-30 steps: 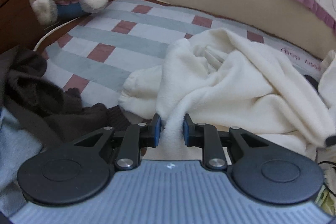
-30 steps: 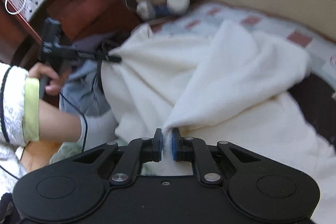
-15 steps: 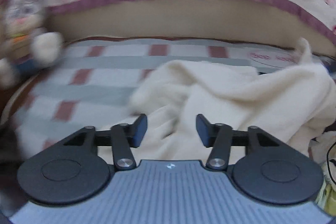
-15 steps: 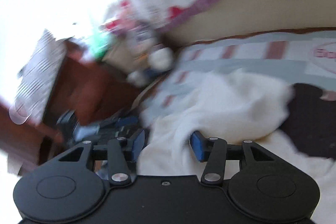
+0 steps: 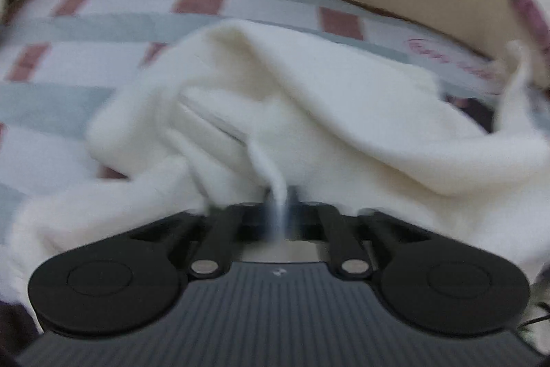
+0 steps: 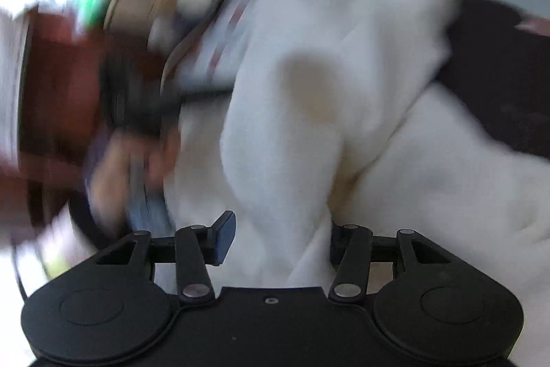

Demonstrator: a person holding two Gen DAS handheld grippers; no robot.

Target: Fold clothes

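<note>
1. The left gripper (image 5: 279, 200) has its jaws together, pinching a thin fold of the cream fleece garment (image 5: 309, 112); the view is blurred.
2. The right gripper (image 6: 280, 238) has its jaws wide apart; fleece drapes between them, unclamped.
3. The garment lies crumpled on the checked bedsheet (image 5: 103, 36); a dark garment (image 6: 498, 64) lies beside it.

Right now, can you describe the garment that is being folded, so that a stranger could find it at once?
Look at the bed with the grey, white and red checked cover. On it lies a crumpled cream fleece garment, with a ridge of it pinched in the left claw. Its pale, fluffy fabric sets it apart from the dark brown clothing beside it.
</note>
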